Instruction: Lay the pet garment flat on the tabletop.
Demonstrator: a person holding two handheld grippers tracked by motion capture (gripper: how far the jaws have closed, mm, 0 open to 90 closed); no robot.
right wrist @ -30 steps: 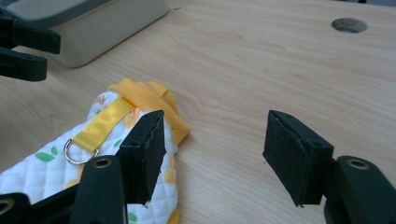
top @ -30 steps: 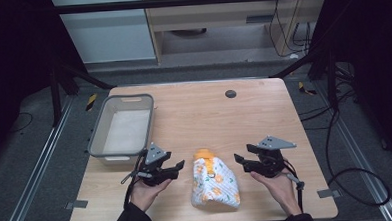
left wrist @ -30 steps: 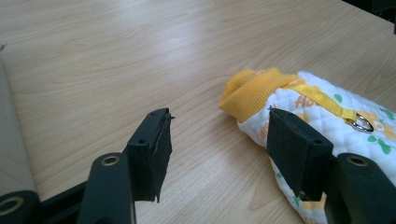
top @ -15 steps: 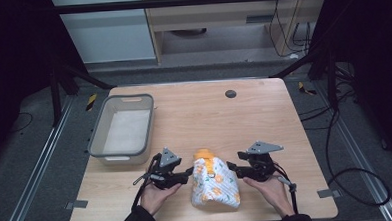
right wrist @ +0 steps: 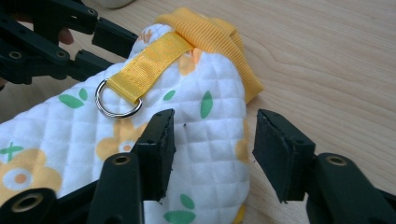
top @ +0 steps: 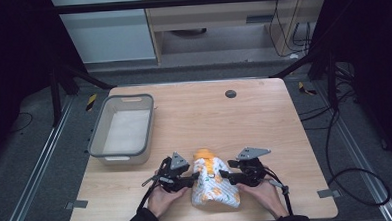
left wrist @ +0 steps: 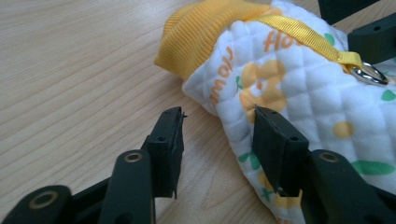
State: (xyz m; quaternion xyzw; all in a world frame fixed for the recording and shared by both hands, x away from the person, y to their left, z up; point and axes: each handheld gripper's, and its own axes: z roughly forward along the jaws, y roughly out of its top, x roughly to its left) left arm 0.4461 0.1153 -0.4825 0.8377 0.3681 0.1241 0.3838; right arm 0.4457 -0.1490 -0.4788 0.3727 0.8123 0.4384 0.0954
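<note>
While both pairs of tongs sit low at the near edge of the table, the scene reads so:

Left gripper [top: 193, 177]: jaws part-open and just been closing; in the left gripper view [left wrist: 217, 140] one jaw stands over bare wood and the other lies against the garment's quilted edge, so the cloth is between them but not pinched.

Right gripper [top: 223, 175]: jaws likewise part-open and just been closing; in the right gripper view [right wrist: 211, 142] one jaw rests on top of the quilted cloth and the other hangs just off its edge, with the edge between them and no squeeze shown.

Quilted garment [top: 215, 185]: white with orange flowers and green leaves, lying flat between the two grippers, orange ribbed collar [top: 204, 153] pointing away from the person.

Strap and ring [right wrist: 119, 100]: a yellow strap runs down from the collar to a metal ring.

Grey bin [top: 96, 142]: on the table's left part, apart from the garment.

Table [top: 264, 117]: pale wood, with a dark round hole [top: 230, 93] near the far edge.
</note>
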